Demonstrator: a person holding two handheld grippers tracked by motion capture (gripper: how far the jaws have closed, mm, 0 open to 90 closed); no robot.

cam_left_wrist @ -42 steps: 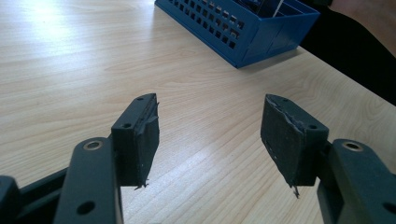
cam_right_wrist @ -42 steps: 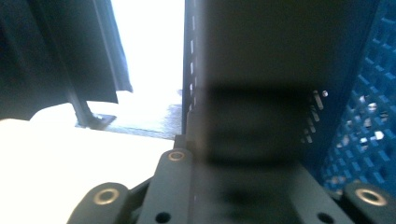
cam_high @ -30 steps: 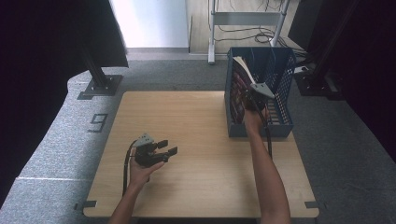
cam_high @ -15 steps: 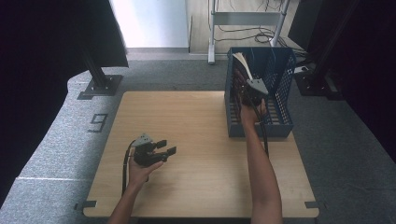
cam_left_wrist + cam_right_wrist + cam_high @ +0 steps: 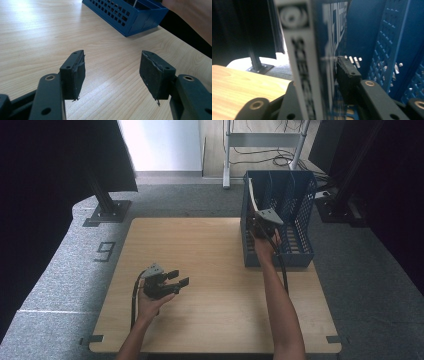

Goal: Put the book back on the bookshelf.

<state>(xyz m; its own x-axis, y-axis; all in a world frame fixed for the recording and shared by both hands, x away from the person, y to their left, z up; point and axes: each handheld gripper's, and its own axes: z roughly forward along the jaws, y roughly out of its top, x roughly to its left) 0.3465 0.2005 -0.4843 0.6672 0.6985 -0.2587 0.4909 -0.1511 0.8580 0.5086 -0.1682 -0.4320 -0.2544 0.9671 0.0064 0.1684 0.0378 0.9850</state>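
Observation:
A blue perforated rack (image 5: 300, 220) stands on the table's far right. A thin book with a white spine (image 5: 253, 200) stands upright in its left compartment. My right gripper (image 5: 262, 220) reaches in from the near side, its jaws either side of the book (image 5: 312, 62). The jaws have just been opening. The right pad (image 5: 347, 72) sits just off the blue cover, and the left one is hidden behind the spine. My left gripper (image 5: 177, 279) rests low over the table's near left, open and empty (image 5: 112, 70).
The wooden table (image 5: 210, 250) runs from the left gripper to the rack (image 5: 130, 17). Rack walls (image 5: 387, 50) close in on the right gripper. On the grey floor beyond are a stand base (image 5: 107, 212) and a metal shelf frame (image 5: 265, 140).
The right hand has edged a little farther into the rack with the book, and its jaws have loosened. The left hand and gripper have not moved.

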